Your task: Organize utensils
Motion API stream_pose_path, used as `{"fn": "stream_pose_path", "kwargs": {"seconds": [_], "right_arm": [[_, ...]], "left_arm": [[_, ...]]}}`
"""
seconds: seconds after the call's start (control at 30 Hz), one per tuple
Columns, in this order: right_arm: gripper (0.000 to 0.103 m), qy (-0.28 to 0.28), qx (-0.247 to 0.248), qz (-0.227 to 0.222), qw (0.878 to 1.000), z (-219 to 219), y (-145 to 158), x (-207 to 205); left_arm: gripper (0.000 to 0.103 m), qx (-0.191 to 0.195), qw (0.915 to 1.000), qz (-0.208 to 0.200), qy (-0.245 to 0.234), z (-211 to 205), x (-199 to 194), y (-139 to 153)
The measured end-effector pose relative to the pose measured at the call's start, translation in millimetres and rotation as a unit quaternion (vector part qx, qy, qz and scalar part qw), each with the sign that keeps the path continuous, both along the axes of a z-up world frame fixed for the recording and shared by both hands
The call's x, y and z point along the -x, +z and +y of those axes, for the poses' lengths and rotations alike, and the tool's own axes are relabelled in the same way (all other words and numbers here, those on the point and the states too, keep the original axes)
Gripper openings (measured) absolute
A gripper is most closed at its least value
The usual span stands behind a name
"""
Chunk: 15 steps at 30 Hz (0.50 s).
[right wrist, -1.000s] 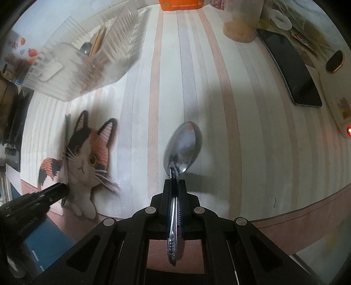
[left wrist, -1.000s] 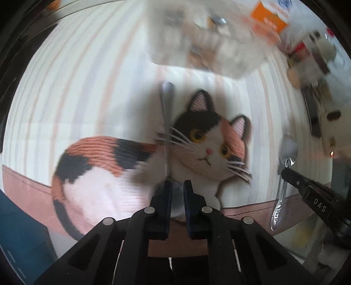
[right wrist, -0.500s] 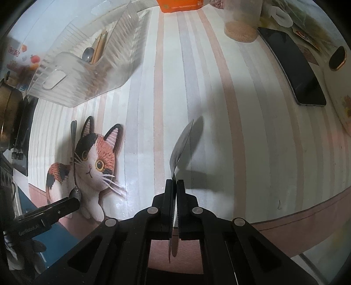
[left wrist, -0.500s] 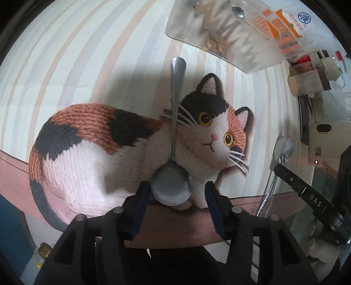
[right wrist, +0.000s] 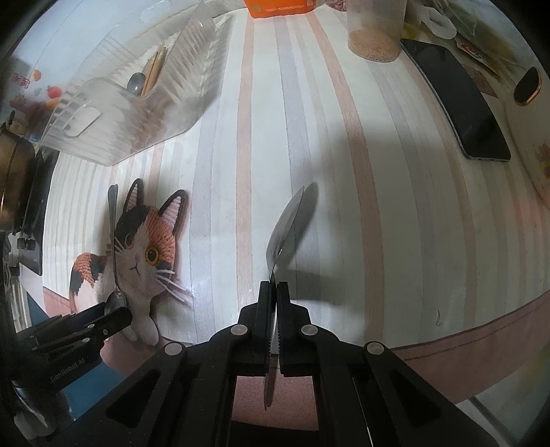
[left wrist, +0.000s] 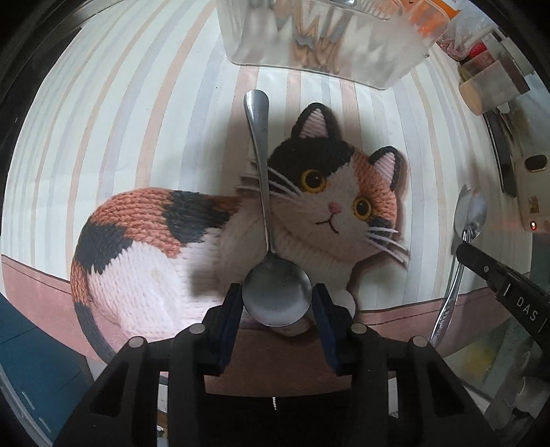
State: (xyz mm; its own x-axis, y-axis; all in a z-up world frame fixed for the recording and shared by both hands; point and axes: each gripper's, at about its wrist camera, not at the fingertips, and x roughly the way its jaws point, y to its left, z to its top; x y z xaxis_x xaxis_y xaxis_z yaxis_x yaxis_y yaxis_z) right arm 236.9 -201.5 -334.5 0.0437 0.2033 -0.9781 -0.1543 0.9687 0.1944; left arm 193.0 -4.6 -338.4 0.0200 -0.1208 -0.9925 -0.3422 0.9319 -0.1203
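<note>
A steel spoon [left wrist: 271, 275] lies on the cat picture of the tablecloth, bowl toward me, handle pointing to the clear plastic utensil bin [left wrist: 326, 44]. My left gripper [left wrist: 276, 302] is open, its jaws on either side of the spoon's bowl. The spoon also shows in the right wrist view [right wrist: 115, 275], next to the left gripper [right wrist: 113, 314]. My right gripper [right wrist: 274, 287] is shut on a second spoon [right wrist: 285, 233], held above the table and turned on its edge. It also shows in the left wrist view [left wrist: 464, 237]. The bin [right wrist: 130, 110] holds a spoon and chopsticks.
A black phone [right wrist: 457, 103] lies at the right of the table. A clear jar [right wrist: 374, 31] and an orange pack [right wrist: 278, 7] stand at the back. A small device with a red light [left wrist: 532, 206] sits at the right. The table's front edge runs just below the cat picture.
My left gripper opened and let the spoon down on the cat picture, then came closer around its bowl. The right gripper turned its spoon from flat to edge-on.
</note>
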Motion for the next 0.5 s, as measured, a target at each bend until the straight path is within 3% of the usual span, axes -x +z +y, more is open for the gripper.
{"fn": "stream_pose_path", "kwargs": {"seconds": [0.5], "right_arm": [[0.002, 0.023, -0.02, -0.034, 0.999, 19, 30, -4]], "left_arm": [[0.037, -0.048, 0.9964, -0.064, 0.028, 46, 27, 50]]}}
